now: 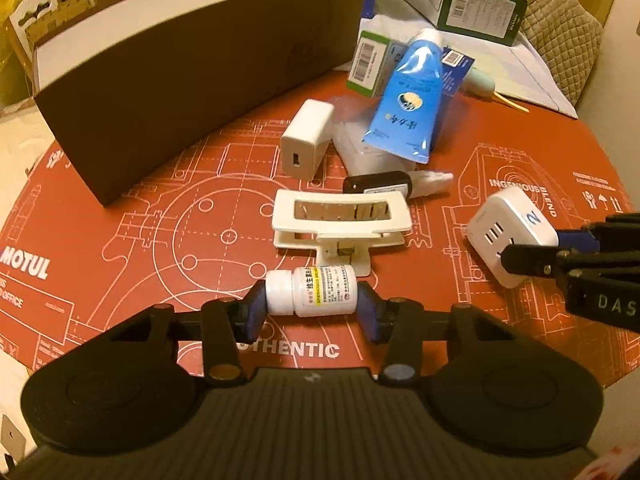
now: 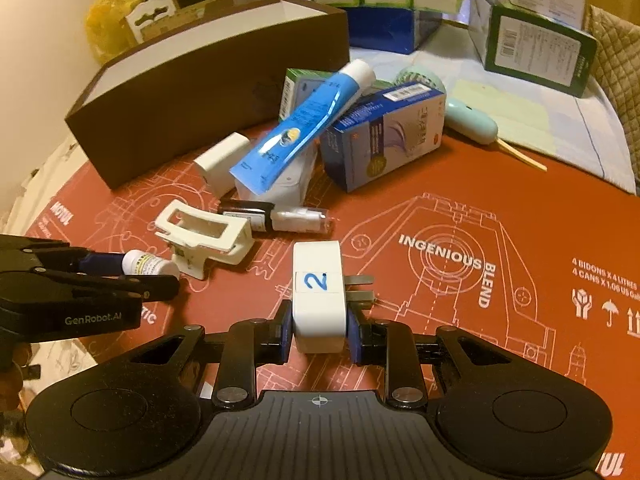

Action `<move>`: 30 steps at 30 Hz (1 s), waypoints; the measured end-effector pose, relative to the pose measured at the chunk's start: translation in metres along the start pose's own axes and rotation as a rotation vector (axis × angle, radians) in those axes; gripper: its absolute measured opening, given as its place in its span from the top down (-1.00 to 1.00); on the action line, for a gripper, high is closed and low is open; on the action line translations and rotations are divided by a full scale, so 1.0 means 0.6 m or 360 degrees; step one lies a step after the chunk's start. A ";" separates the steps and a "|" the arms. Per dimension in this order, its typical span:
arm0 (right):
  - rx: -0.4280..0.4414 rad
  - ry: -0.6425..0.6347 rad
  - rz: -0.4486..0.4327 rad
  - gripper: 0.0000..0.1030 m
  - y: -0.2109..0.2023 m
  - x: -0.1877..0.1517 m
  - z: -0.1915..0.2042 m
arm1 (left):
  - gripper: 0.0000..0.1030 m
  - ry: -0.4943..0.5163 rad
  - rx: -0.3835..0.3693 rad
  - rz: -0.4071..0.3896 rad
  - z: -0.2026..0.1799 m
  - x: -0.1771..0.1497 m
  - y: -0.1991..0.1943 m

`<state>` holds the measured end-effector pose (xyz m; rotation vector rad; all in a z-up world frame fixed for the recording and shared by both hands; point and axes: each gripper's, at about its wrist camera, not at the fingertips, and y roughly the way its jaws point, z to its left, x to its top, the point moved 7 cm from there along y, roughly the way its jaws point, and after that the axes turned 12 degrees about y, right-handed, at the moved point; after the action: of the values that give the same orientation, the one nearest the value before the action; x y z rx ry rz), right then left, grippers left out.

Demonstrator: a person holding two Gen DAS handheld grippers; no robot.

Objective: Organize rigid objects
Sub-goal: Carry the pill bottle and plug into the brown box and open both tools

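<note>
Partly hidden: pill bottle [image 2: 150,266] behind left tongs [image 2: 132,276].

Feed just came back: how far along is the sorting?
Nothing visibly sorted yet. In hand: left gripper clamps the white pill bottle; right gripper clamps the white plug cube marked 2. Cream hair claw, blue tube remain outside the brown box.

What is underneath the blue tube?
The blue tube leans on a blue carton and a translucent white item; what that item is stays unclear, partly covered.
</note>
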<state>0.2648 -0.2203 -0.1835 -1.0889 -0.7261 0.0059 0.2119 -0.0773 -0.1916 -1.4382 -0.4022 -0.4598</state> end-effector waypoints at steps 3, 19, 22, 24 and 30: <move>0.0033 -0.0031 -0.0014 0.54 -0.012 0.010 0.003 | 0.18 0.0002 0.0016 -0.0004 -0.003 0.007 -0.013; 0.0289 -0.0221 -0.0136 0.54 -0.069 0.114 0.127 | 0.18 -0.0118 0.0068 -0.0208 0.096 0.107 -0.134; 0.0336 -0.0218 -0.0176 0.54 -0.061 0.148 0.175 | 0.18 -0.0084 0.0065 -0.0249 0.141 0.135 -0.141; 0.0353 -0.0206 -0.0207 0.54 -0.053 0.172 0.206 | 0.18 -0.0056 0.0070 -0.0260 0.178 0.153 -0.139; 0.0361 -0.0172 -0.0282 0.54 -0.010 0.245 0.300 | 0.18 -0.0002 0.0081 -0.0276 0.280 0.192 -0.116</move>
<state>0.2793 -0.0279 -0.0537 -0.8104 -0.8946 -0.0040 0.2748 0.0782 -0.0563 -1.3602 -0.5387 -0.5838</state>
